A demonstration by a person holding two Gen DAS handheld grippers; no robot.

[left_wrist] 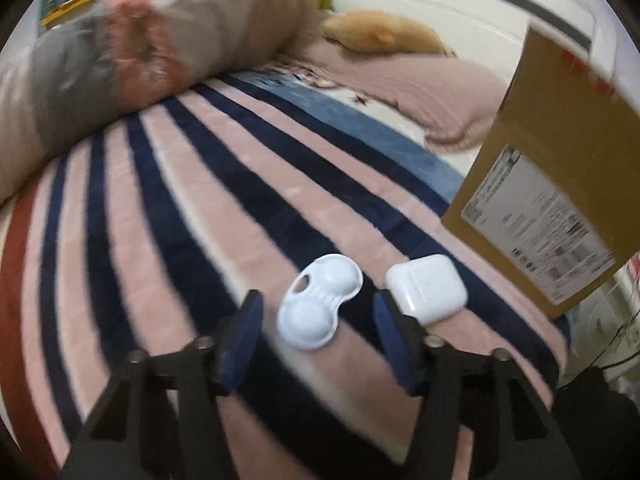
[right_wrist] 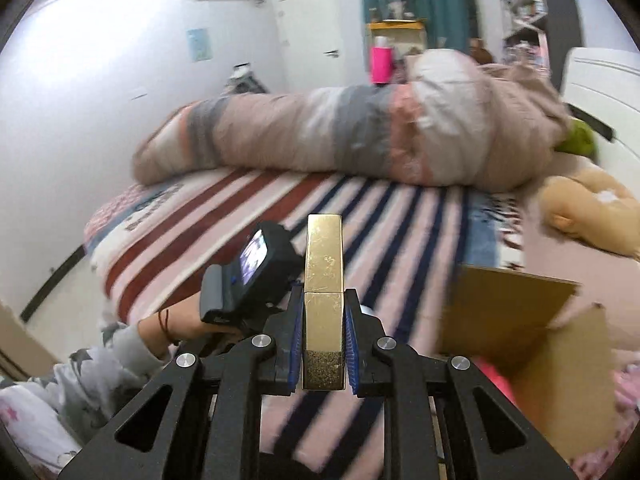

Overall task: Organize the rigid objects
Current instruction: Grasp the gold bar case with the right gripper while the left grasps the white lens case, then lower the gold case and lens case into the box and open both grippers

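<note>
Bedroom scene on a bed covered by a pink and navy striped blanket [left_wrist: 168, 208]. Left gripper [left_wrist: 318, 320] hovers low with its blue-padded fingers spread wide around a pale blue contact lens case [left_wrist: 318, 300] lying on the blanket near the bed's edge. Just right of it rests a white earbud case [left_wrist: 426, 288]. A cardboard box [left_wrist: 552, 184] stands beyond, at the same edge. Right gripper [right_wrist: 323, 344] clamps a gold rectangular bar [right_wrist: 324, 300], lifted above the blanket beside the box. A rolled duvet [right_wrist: 340, 136] lies along the far side.

left claw [left_wrist: 316, 344]: fingers spread wide | right claw [right_wrist: 323, 344]: clamped, fingers level
</note>
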